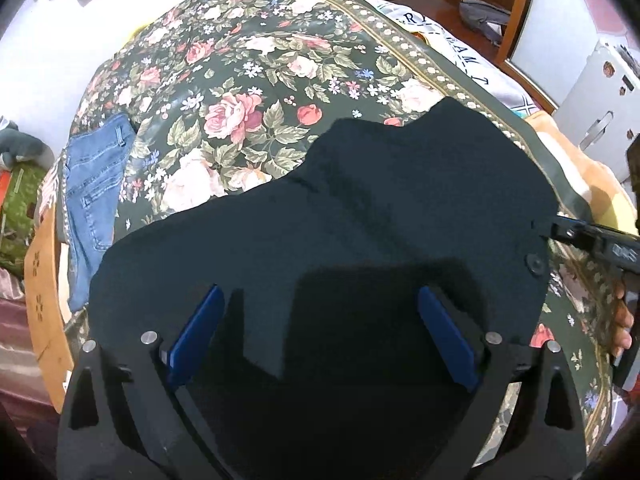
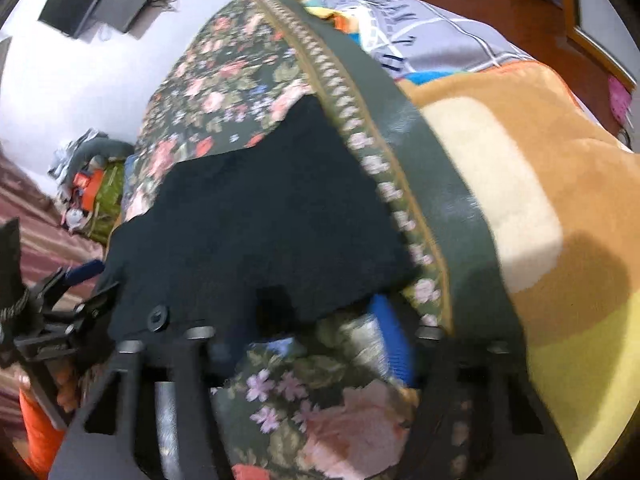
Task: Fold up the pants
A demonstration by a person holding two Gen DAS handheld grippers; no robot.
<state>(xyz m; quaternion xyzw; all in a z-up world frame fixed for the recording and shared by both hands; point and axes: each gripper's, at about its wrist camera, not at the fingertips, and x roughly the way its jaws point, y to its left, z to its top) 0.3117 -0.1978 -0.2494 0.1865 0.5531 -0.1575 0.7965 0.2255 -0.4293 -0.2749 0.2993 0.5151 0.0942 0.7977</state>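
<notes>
Lying dead ahead at twelve o'clock of the spread-open left gripper (image 1: 320, 332), pants (image 1: 360, 216) running lengthwise toward one o'clock, right gripper (image 2: 316, 344) also parted.

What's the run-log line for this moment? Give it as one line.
task: fold pants | black pants flat on floral bedspread | left gripper open over the cloth | right gripper open at buttoned edge

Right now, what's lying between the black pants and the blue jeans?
In the left wrist view, only the bare floral bedspread lies between the black pants and the blue jeans.
</notes>
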